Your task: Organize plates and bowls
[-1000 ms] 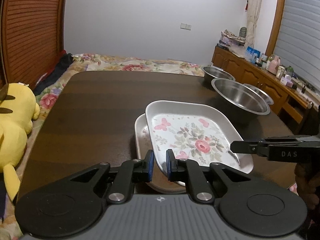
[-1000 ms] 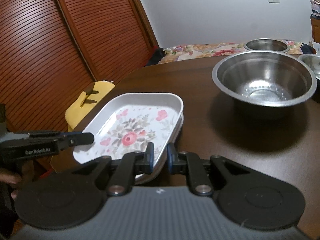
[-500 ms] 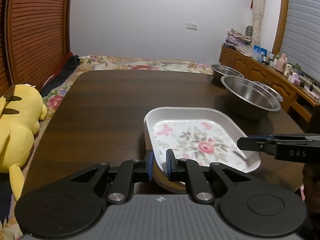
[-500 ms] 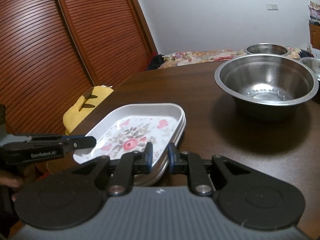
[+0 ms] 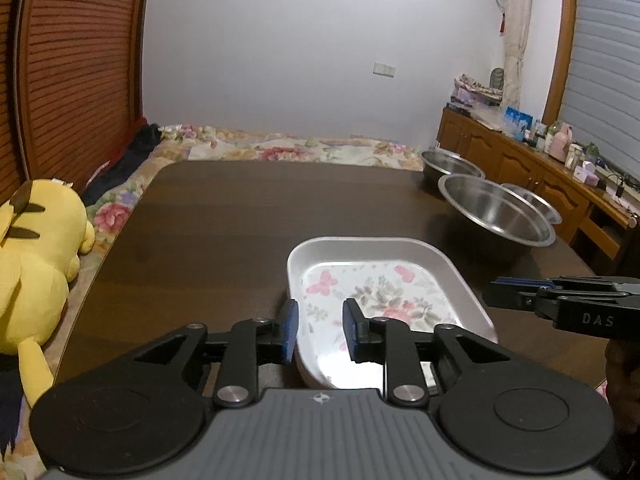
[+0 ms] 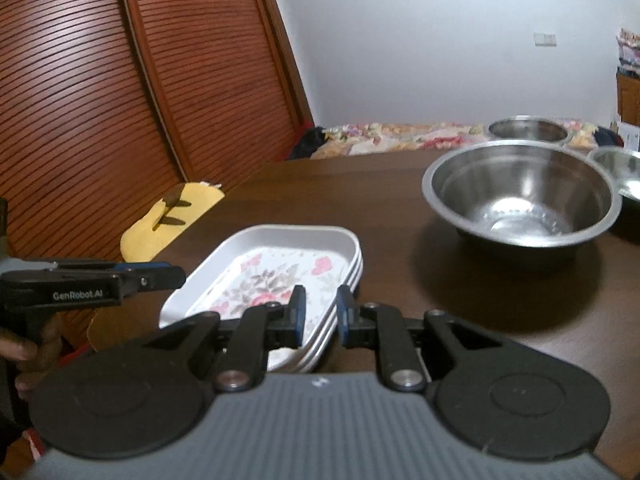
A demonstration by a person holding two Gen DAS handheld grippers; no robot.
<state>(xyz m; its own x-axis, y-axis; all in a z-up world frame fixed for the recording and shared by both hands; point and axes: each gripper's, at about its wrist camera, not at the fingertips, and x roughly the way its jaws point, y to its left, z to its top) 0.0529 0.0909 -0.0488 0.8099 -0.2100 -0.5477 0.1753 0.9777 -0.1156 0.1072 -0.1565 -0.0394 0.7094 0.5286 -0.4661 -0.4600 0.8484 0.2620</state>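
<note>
Dark wooden table [image 5: 248, 216], glossy. Stack of floral plates [image 5: 384, 300] at near edge: rectangular, rounded corners, raised rims, likely stiff, light and slick. Left gripper [image 5: 320, 330] and right gripper [image 6: 320, 316] both parted, grasping nothing. Steel bowls [image 6: 520, 188] stand well apart; thin, smooth, probably slippery. Best hold: pinch the rim.

Floral plates [image 6: 280, 268] stacked; 3 steel bowls [image 6: 520, 196] beside.

"DAS" – right tongs [image 5: 496, 294]; "GenRobot.AI" – left tongs [image 6: 176, 276].
</note>
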